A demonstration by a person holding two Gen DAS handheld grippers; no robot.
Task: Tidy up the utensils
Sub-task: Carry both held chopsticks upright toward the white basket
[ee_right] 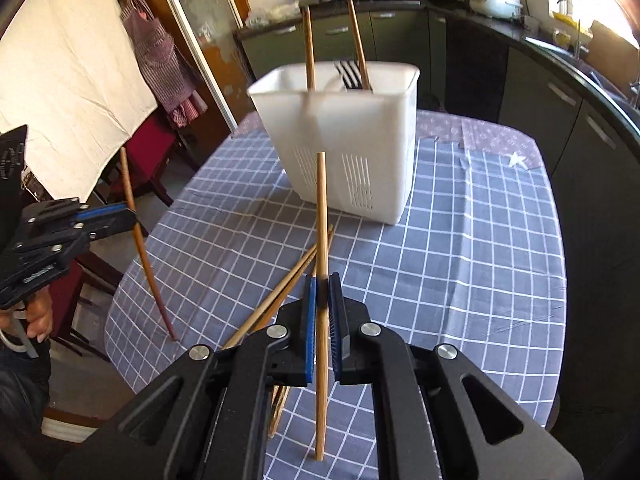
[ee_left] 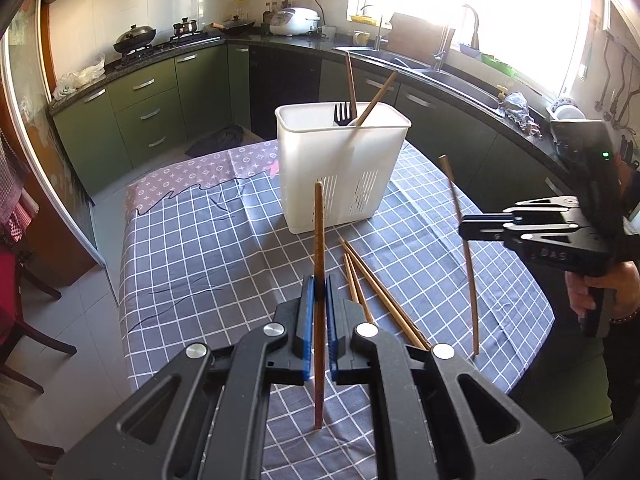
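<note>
bin [ee_left: 340,168]: white, slotted low on its walls, upright on the table near the far end.
bin contents: black fork [ee_left: 345,114], tines up; two wooden sticks [ee_left: 374,98] leaning out over the rim; pale rounded item beside the fork, not identifiable.
table [ee_left: 192,240]: covered by grey checked cloth, patterned pink cloth at the far edge.
loose chopsticks [ee_left: 380,292]: several lying flat in a splayed heap on the cloth, near side of the bin, apart from it.
left gripper [ee_left: 320,290]: blue pads clamped on a dark chopstick [ee_left: 318,232], held near upright, lifted over the cloth.
right gripper [ee_right: 322,292]: pads closed on a light chopstick [ee_right: 321,208], near upright, raised over the heap.
obstructions: loose heap lies between both grippers and the bin; bin mouth partly taken up by the leaning sticks and fork.
surroundings: green cabinets [ee_left: 156,112], black counter with wok [ee_left: 134,36], rice cooker [ee_left: 294,20], sink under a bright window; red chair [ee_right: 148,148] at the table side.
</note>
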